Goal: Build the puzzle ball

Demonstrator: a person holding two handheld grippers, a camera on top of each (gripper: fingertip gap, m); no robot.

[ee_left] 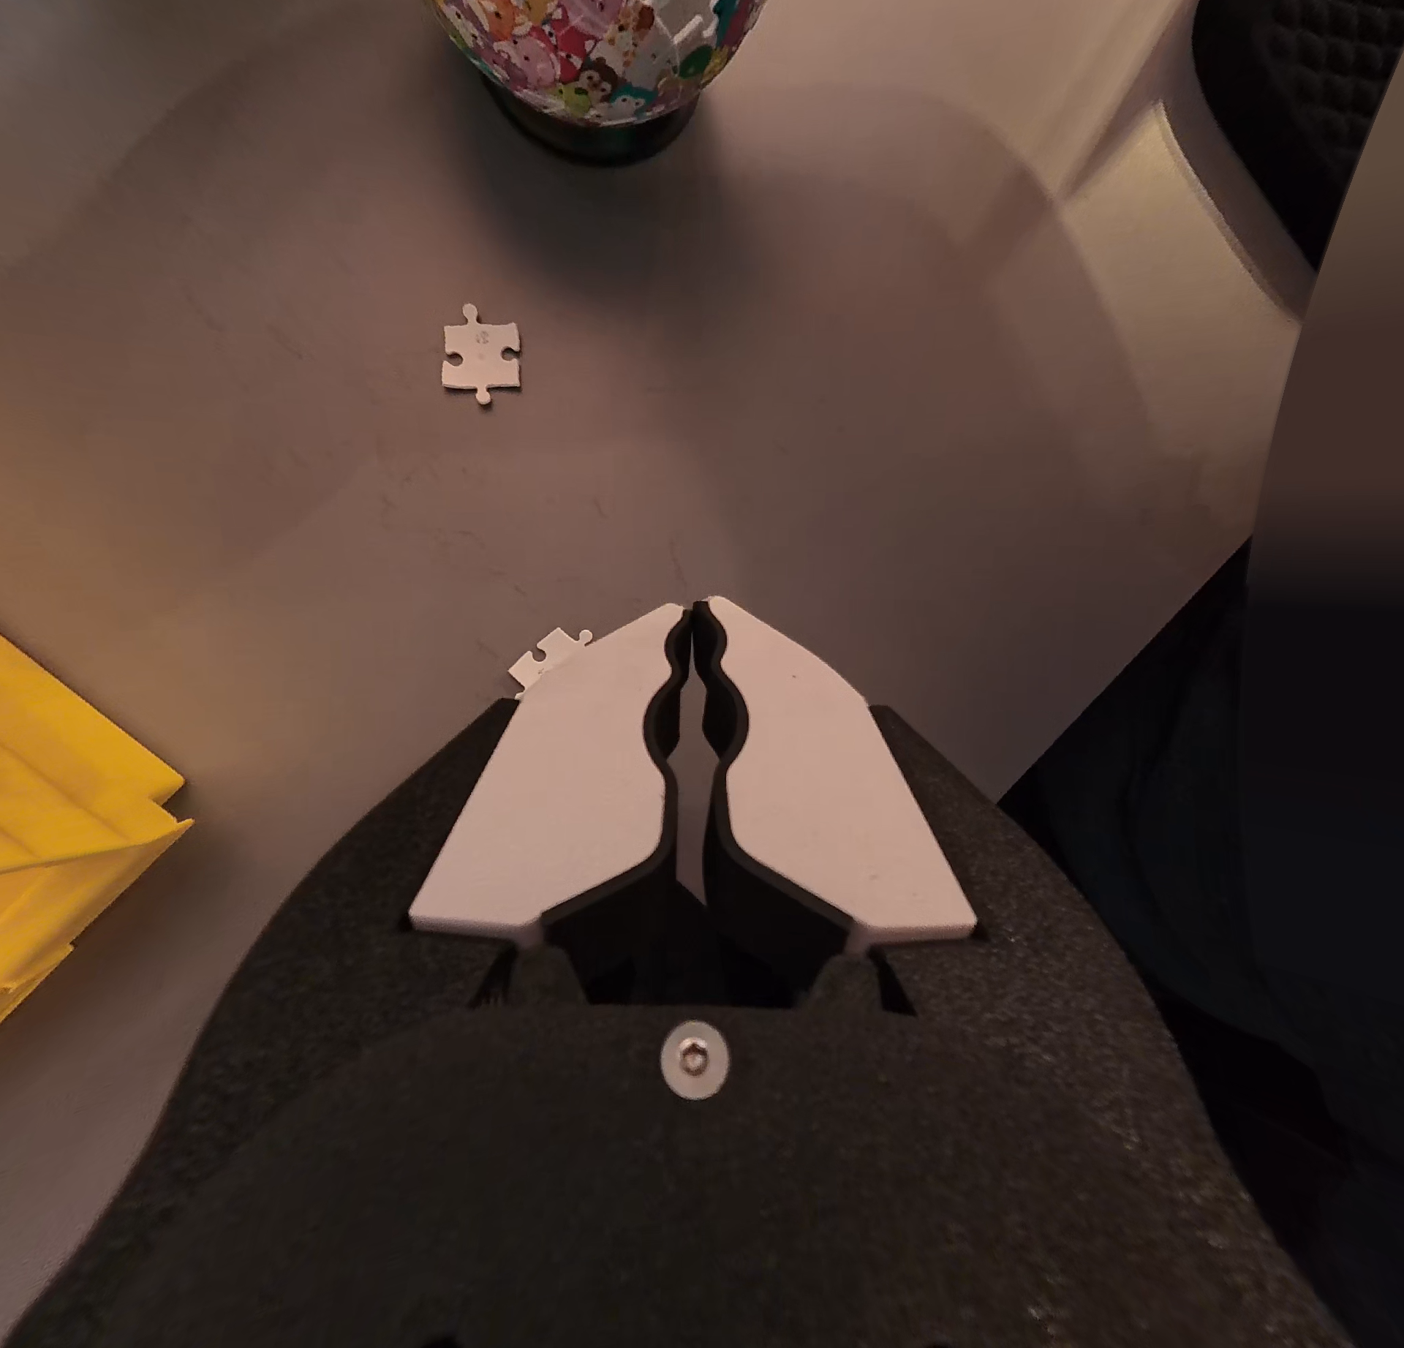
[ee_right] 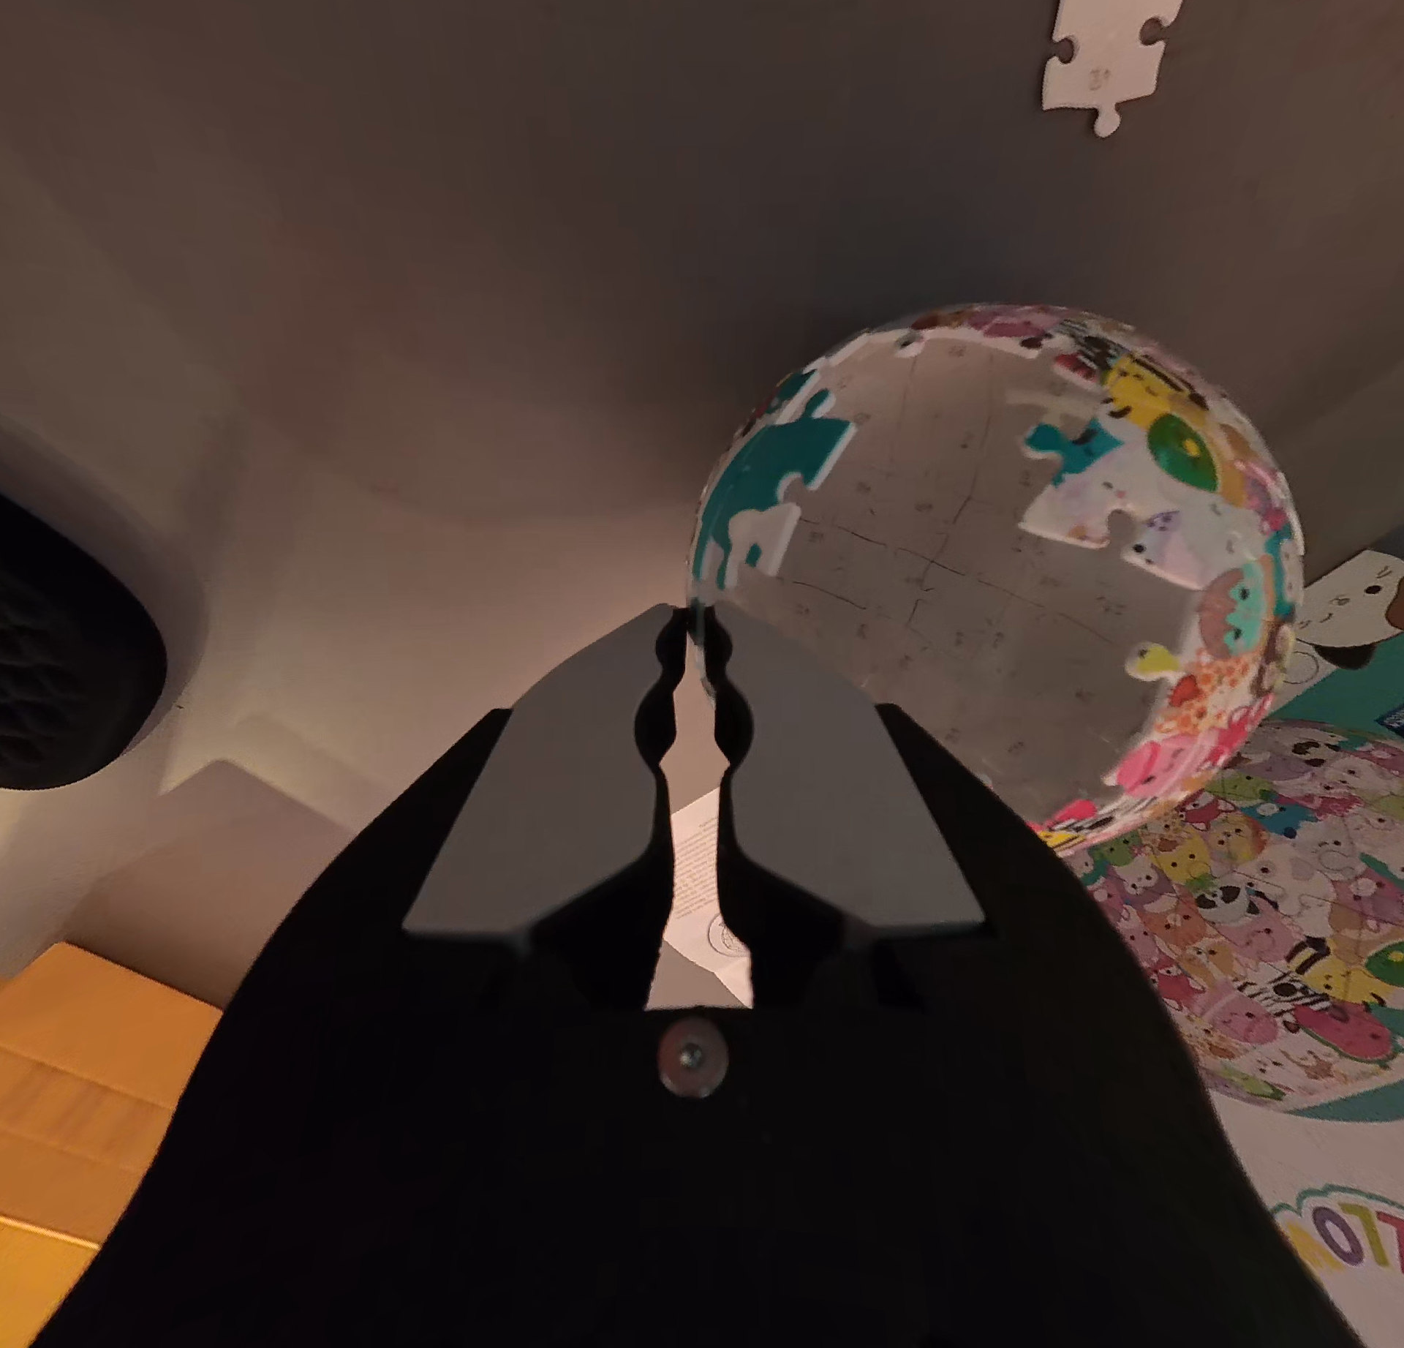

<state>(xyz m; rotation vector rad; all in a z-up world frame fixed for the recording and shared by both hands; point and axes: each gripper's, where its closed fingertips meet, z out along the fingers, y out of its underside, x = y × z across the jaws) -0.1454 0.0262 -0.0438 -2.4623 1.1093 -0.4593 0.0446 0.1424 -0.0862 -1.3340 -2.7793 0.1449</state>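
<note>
Puzzle ball [ee_right: 995,567], half covered, sits just right of the right gripper [ee_right: 693,616], whose clenched tips pinch its open rim. Left gripper [ee_left: 693,608] is clenched, empty; one loose piece [ee_left: 483,354] lies ahead-left on the bench [ee_left: 760,438], another [ee_left: 548,654] beside its left finger. Next, I judge: grasp a piece.

A grey table [ee_left: 304,475] carries a yellow box [ee_left: 68,817] at near left; a black textured cushion [ee_left: 1307,80] sits far right
</note>
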